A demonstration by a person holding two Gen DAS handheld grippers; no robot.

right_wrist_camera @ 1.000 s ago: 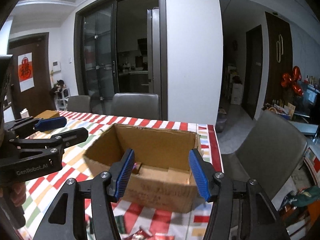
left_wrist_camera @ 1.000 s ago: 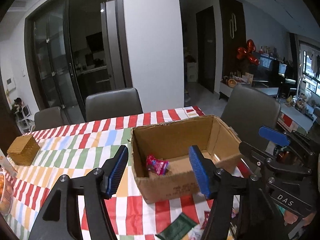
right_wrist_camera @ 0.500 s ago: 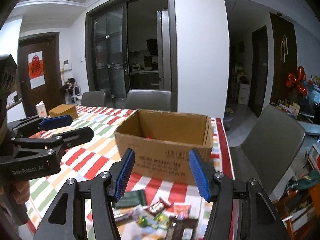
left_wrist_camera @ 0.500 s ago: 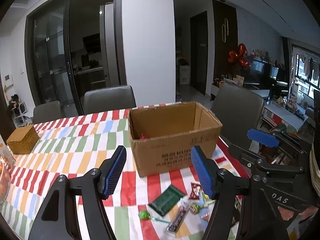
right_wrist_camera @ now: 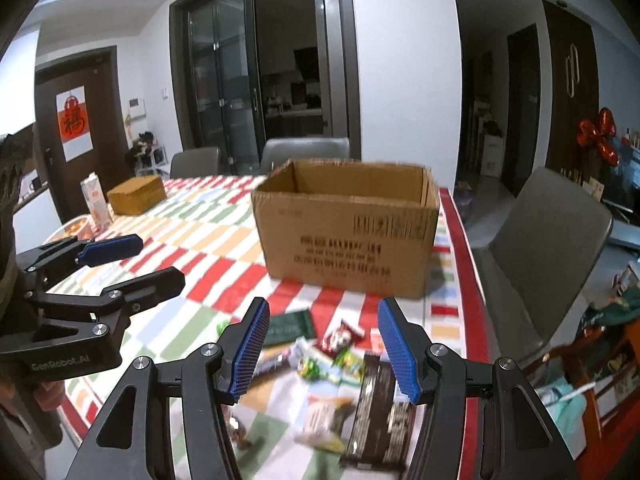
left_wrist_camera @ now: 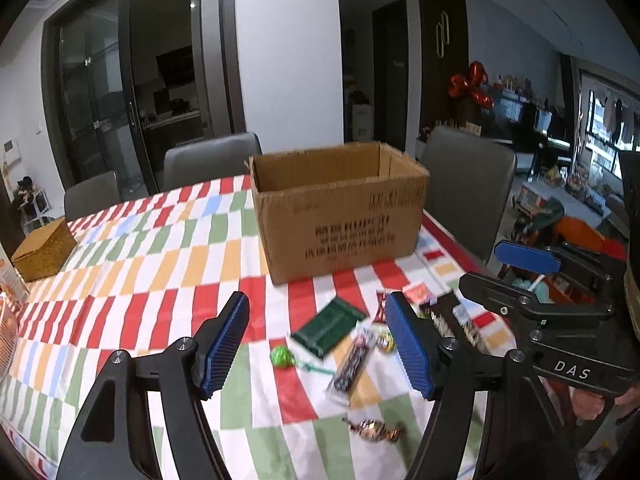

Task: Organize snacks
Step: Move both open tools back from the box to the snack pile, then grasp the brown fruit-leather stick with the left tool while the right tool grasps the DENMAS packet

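Two grippers hang over the striped tablecloth (left_wrist_camera: 168, 248), both empty. Left gripper (left_wrist_camera: 320, 344) has its jaws opening with nothing pinched; green lollipop (left_wrist_camera: 280, 357) and dark green packet (left_wrist_camera: 328, 326) lie just ahead between its fingers. Right gripper (right_wrist_camera: 322, 350) sits spread apart above the snack pile (right_wrist_camera: 336, 356), not touching it. Cardboard box (right_wrist_camera: 352, 236) stands farther ahead of both.

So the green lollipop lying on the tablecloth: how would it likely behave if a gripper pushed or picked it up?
The green lollipop has a round wrapped head, so a push would probably roll or pivot it around its thin stick. It looks light. The glossy wrapper may slip between pads, and the stick lies flat on the tablecloth, likely awkward to pinch.
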